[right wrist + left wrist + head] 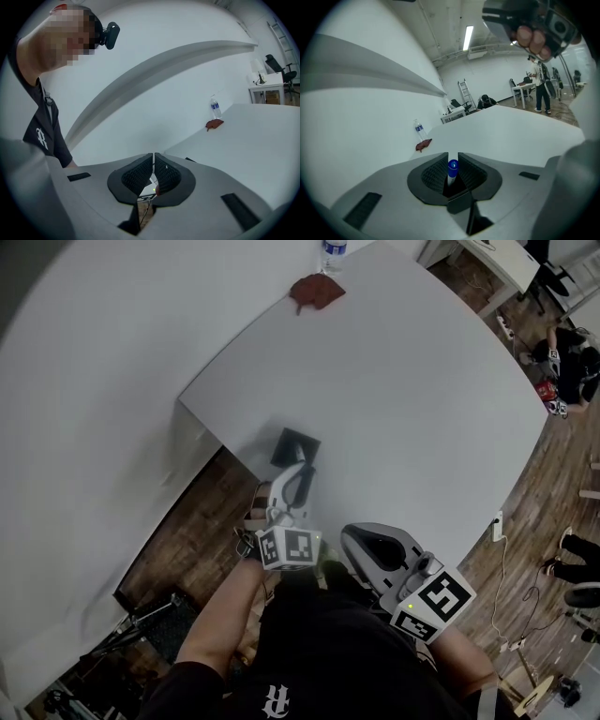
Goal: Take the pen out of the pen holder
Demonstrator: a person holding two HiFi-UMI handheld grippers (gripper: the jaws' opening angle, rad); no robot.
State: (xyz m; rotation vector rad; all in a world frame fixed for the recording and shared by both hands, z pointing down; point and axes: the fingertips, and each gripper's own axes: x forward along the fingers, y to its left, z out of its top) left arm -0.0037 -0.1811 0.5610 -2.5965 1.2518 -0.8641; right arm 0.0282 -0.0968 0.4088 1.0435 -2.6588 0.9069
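Observation:
My left gripper (302, 472) reaches over the table's near edge and stands right above the black square pen holder (295, 448). In the left gripper view its ribbed pads are shut on a pen (453, 169) with a blue cap, standing upright between them; the left gripper (453, 164) hides the holder beneath. The pen itself does not show in the head view. My right gripper (352, 538) hangs off the table, close to the person's body, pointing left. In its own view the right gripper (153, 171) is shut with nothing between the pads.
A white table (403, 399) fills the view, with a wooden floor (187, 531) below its near edge. A water bottle (333, 253) and a brown crumpled thing (316, 290) sit at the far corner. People stand and sit off to the right (572, 362).

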